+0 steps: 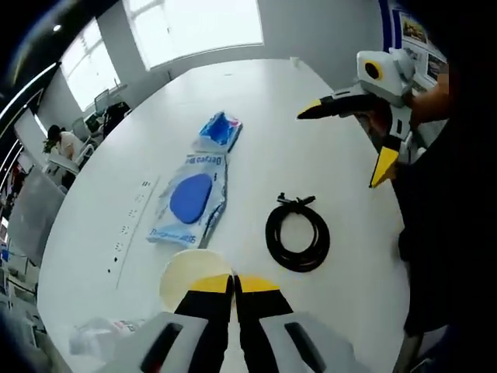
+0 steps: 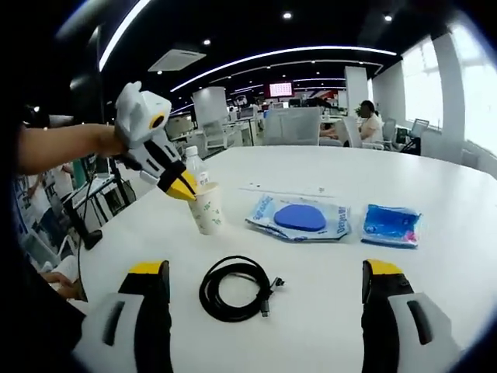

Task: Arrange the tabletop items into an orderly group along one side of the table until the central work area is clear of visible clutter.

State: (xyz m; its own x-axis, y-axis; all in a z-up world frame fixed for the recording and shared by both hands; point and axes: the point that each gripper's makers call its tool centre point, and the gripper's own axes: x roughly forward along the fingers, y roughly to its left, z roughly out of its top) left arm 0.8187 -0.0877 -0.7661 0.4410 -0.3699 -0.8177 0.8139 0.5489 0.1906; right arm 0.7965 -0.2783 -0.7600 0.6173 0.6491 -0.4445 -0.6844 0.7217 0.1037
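Claws first: the left claw [image 1: 234, 281] has its yellow-tipped jaws pressed together on the rim of a paper cup [image 1: 189, 273], and in the right gripper view the same claw [image 2: 185, 189] pinches the cup [image 2: 208, 210] at its top edge, the cup standing upright on the white desk [image 2: 326, 287] with a clear plastic bottle [image 2: 196, 164] just behind it. The right claw [image 2: 265, 273] has its jaws spread wide apart with nothing between them; in the left gripper view it [image 1: 346, 144] hangs above the far side of the desk [image 1: 334, 186], held by a person's hand [image 1: 383, 123]. A coiled black cable [image 2: 235, 287] lies on the desk between the right claw's jaws in its own view, apart from both; in the left gripper view the coil [image 1: 297, 232] sits just right of the cup. Beyond it lies a clear packet holding a blue oval pad [image 2: 300, 217], and beside that a smaller blue packet [image 2: 392, 225]; the two [image 1: 191, 199] [image 1: 219, 130] lie in a line, nearly touching. Crumpled clear plastic [image 1: 97, 336] rests near the desk edge by the left claw. Office desks and seated people fill the background.
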